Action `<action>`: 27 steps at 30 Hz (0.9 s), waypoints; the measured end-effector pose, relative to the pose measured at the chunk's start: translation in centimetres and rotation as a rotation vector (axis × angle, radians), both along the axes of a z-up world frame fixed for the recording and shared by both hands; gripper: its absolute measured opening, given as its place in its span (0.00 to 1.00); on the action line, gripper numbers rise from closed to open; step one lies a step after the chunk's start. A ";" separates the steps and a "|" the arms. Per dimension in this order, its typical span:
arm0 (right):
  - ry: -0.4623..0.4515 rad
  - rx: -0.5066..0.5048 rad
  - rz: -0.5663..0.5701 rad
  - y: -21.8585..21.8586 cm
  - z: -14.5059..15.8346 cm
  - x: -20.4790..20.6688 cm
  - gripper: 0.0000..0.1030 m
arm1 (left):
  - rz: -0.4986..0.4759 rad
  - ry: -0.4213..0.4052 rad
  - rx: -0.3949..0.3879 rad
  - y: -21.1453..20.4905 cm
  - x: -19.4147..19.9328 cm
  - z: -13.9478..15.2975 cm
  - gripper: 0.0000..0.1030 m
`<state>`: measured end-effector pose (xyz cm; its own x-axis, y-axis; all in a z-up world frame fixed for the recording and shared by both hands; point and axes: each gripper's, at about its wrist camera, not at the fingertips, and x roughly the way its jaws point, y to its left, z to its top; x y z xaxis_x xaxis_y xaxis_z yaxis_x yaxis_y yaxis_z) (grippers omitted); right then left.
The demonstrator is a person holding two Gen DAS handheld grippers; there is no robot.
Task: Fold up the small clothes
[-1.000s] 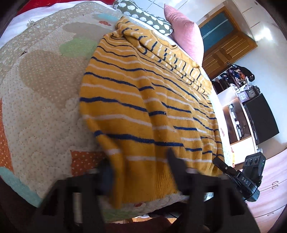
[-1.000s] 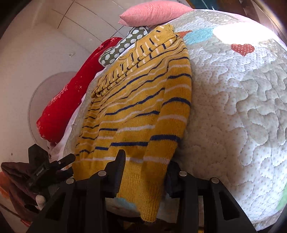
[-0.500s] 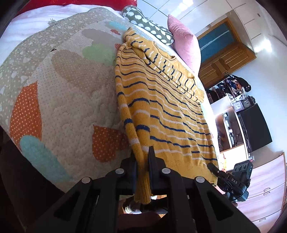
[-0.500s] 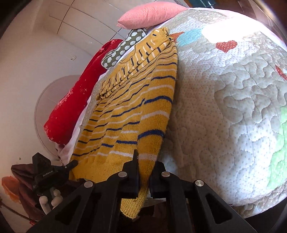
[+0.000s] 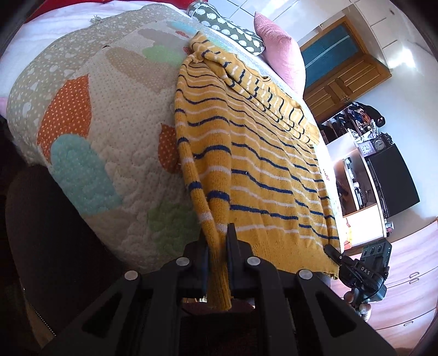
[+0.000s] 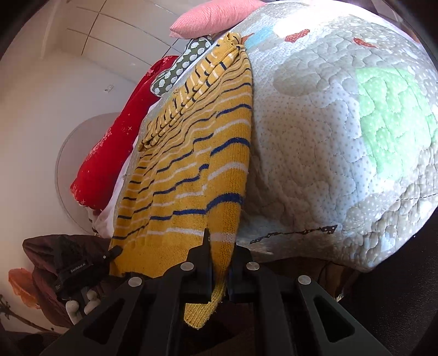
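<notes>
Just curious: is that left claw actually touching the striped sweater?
Touching. Left wrist view shows the left gripper with jaws shut on the yellow striped sweater hem.

One striped yellow sweater [image 5: 262, 175] is counted, spread on one patchwork quilt [image 5: 109, 153]; two grippers are counted, the left gripper [image 5: 219, 241] and the right gripper [image 6: 220, 246]; three pillows are counted at the far end, namely one pink pillow [image 5: 279, 52], one green spotted pillow [image 5: 230, 24] and one red pillow [image 6: 115, 148]; two clocks [image 5: 372, 145] are made out on the shelf beside one dark screen [image 5: 394, 178].
</notes>
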<state>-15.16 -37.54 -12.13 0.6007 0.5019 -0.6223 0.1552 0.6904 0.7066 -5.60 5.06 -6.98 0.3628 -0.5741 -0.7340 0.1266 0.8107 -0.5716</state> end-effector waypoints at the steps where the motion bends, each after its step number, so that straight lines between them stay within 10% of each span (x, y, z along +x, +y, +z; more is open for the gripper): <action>1: -0.008 -0.007 0.006 0.0 0.5 0.3 0.08 | -0.003 -0.006 -0.008 0.2 0.8 0.4 0.10; 10: -0.107 -0.151 0.083 1.4 5.9 10.1 0.08 | -0.004 -0.144 -0.001 -2.1 8.8 5.2 0.10; 27: -0.090 -0.187 0.020 1.1 7.6 20.7 0.08 | 0.062 -0.113 -0.063 -1.5 17.6 5.8 0.10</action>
<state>5.52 -36.40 -4.53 0.6495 0.3951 -0.6497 0.0820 0.8131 0.5764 12.03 3.53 -1.17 0.4776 -0.5916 -0.6496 0.1436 0.7820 -0.6065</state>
